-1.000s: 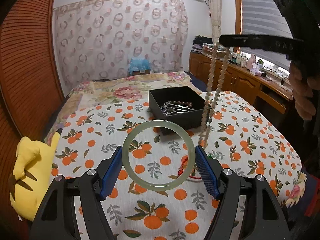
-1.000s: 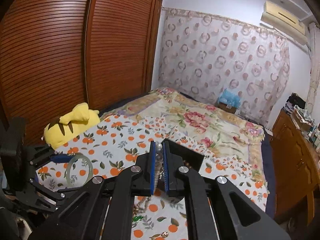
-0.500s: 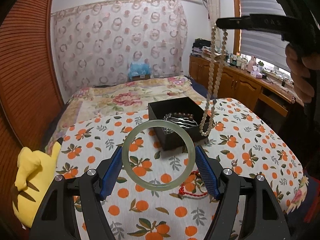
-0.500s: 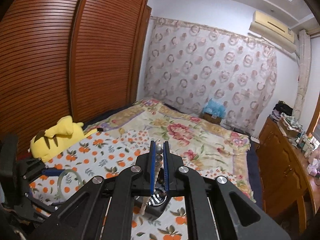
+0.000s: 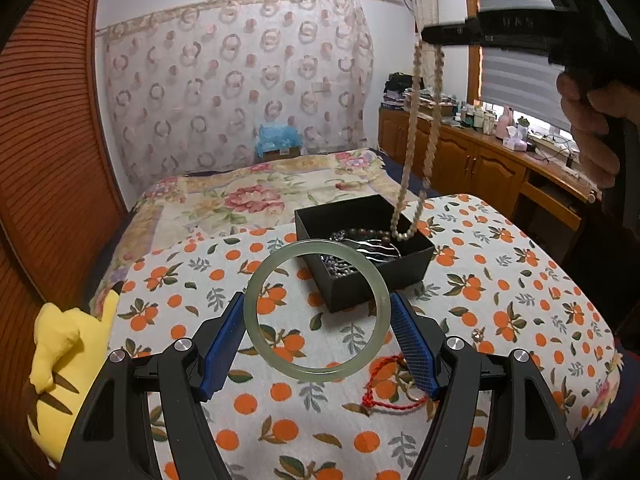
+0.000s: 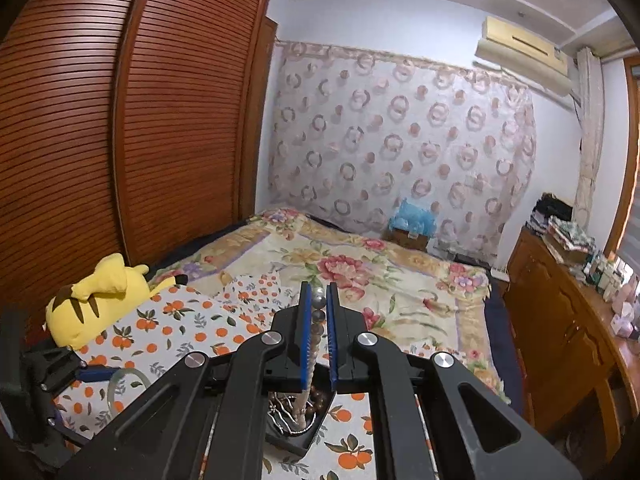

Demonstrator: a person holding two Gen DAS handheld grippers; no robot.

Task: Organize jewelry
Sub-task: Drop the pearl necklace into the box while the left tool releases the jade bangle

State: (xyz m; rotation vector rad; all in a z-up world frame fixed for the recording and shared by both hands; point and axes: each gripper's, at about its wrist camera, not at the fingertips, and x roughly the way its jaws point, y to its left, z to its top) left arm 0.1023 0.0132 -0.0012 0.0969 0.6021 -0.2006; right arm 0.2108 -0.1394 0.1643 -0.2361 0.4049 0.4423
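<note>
The right claw (image 6: 319, 312) pinches the bead necklace (image 5: 416, 148), which hangs straight down, its bottom loop inside the black box (image 5: 404, 272) on the orange-print bed, while the left claw (image 5: 318, 330) grips the jade bangle (image 5: 256, 292) upright, facing the camera

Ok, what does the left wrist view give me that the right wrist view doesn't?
Only the left wrist view shows the full hang of the bead necklace from the right gripper, its loop low over the black box, plus the red cord bracelet on the cloth and the hand on the handle. Only the right wrist view shows the beads pinched between the blue pads. Both show the box, the jade bangle in the left gripper and the yellow plush.
</note>
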